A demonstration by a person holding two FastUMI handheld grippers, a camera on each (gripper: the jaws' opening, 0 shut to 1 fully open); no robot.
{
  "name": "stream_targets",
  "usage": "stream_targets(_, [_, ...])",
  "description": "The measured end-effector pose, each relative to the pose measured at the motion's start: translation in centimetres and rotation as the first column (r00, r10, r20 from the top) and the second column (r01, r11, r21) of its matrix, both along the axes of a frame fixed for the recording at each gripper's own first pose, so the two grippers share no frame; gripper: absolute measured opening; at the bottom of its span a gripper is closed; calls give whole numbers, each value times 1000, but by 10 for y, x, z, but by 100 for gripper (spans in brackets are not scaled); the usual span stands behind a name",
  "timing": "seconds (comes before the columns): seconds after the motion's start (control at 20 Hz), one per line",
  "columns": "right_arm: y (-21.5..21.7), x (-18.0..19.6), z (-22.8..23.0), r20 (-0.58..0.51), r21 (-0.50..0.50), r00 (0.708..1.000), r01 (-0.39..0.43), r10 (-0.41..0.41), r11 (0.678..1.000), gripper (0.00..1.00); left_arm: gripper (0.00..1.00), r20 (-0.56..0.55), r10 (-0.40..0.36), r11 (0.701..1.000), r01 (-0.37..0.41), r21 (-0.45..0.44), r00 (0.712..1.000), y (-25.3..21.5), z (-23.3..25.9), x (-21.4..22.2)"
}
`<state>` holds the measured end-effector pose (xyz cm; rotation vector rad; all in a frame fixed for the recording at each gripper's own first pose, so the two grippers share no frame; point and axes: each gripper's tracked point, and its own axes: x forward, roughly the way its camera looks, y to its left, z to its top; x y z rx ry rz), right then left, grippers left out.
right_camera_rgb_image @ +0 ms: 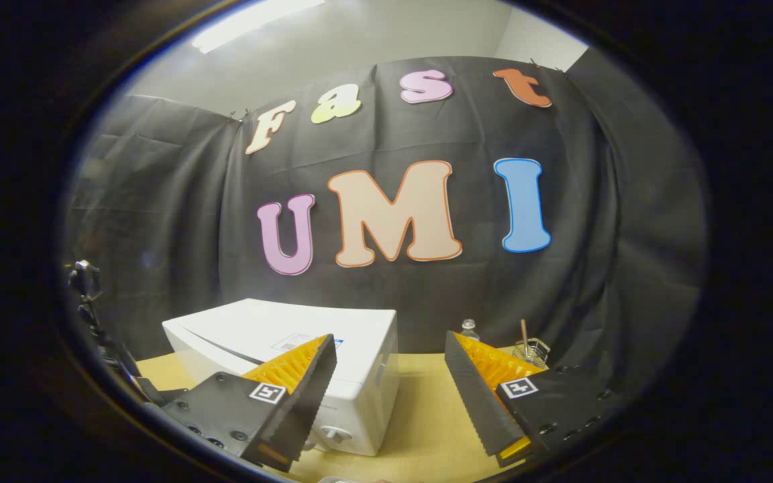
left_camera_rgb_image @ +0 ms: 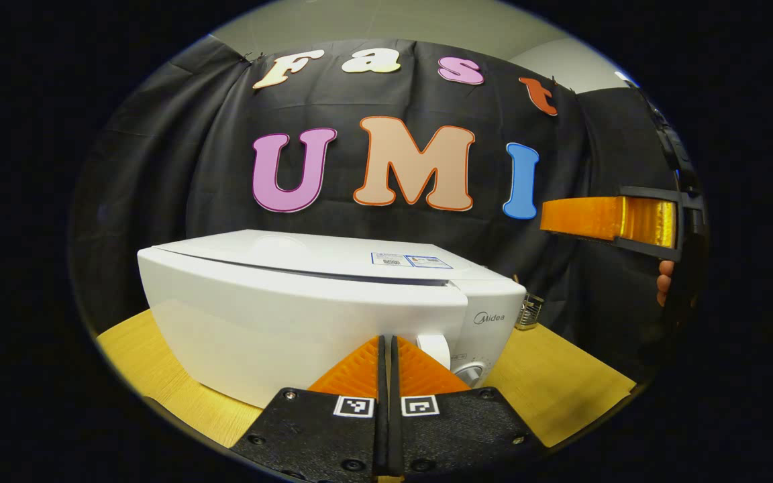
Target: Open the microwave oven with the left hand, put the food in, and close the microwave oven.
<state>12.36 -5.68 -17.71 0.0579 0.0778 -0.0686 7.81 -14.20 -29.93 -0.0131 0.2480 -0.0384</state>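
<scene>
A white microwave oven (left_camera_rgb_image: 306,308) stands on the wooden table (left_camera_rgb_image: 561,382) with its door closed. My left gripper (left_camera_rgb_image: 388,341) is shut with nothing between its fingers, and its tips are close to the oven's front, next to the control panel with a round knob (left_camera_rgb_image: 470,372). In the right gripper view the same microwave oven (right_camera_rgb_image: 333,349) sits low on the left. My right gripper (right_camera_rgb_image: 390,339) is open wide and empty, raised above the table to the oven's right. One of the right gripper's fingers (left_camera_rgb_image: 581,218) shows high at the right, with a hand (left_camera_rgb_image: 663,282) behind it.
A small wire basket (right_camera_rgb_image: 533,350) with a stick in it and a bottle (right_camera_rgb_image: 469,329) stand at the table's back right. The basket (left_camera_rgb_image: 529,312) also appears beside the oven. A tripod (right_camera_rgb_image: 91,308) stands at the far left. Bare tabletop (right_camera_rgb_image: 420,409) lies right of the oven.
</scene>
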Motion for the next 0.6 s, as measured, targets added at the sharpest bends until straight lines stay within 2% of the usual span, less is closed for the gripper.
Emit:
stream_targets(0.25, [-4,-9,8,21,-25,1000,4,-3,1000,92,0,21,-1,1000,1,18,1000,-1,3,5])
stream_targets(0.55, [-27,-24,18,42,-38,998,57,-55,998,92,1,28,12,999,-13,31,1000,0,2,4])
stream_targets(0.6, [-32,-26,19,47,-30,997,65,-63,997,99,1,25,15,999,-16,34,1000,1,3,4])
